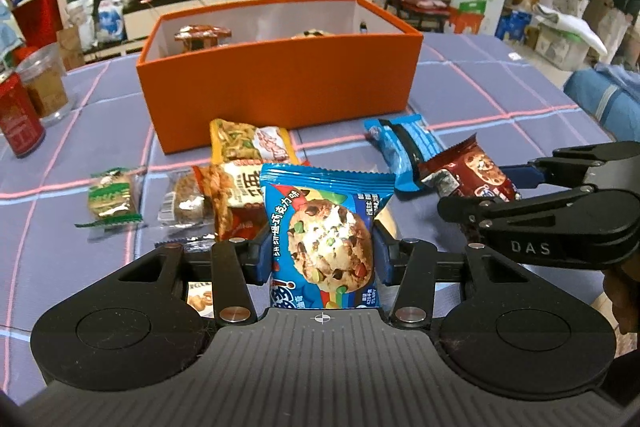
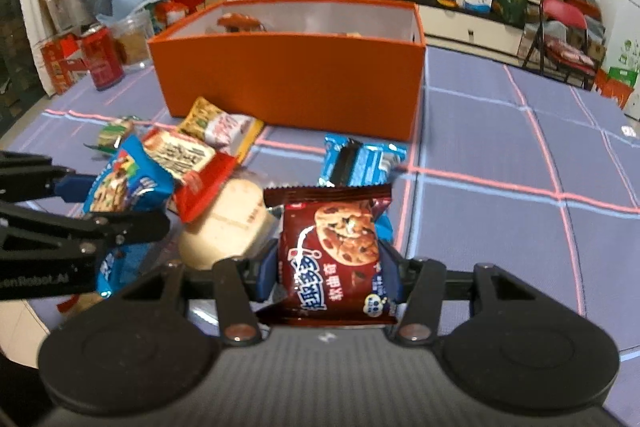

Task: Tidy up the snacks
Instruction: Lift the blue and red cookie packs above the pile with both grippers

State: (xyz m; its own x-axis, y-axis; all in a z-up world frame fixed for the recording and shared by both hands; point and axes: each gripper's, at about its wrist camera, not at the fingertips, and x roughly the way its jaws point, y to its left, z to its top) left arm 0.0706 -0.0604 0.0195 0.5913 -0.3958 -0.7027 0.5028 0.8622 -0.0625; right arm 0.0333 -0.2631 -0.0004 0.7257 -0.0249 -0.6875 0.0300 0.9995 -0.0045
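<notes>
Left claw clamped on blue foil cookie packet, pads pressing both edges, pitched down over the snack pile. Right claw clamped on dark red foil cookie packet, same downward tilt, just beside it. Open orange cardboard box sits behind on the purple-checked bench, snacks inside.

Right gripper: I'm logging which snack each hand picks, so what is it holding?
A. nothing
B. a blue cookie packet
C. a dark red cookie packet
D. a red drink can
C: in the right wrist view, the right gripper is closed on the dark red cookie packet, its blue pads pressing both sides; the blue cookie packet is in the left gripper.
</notes>
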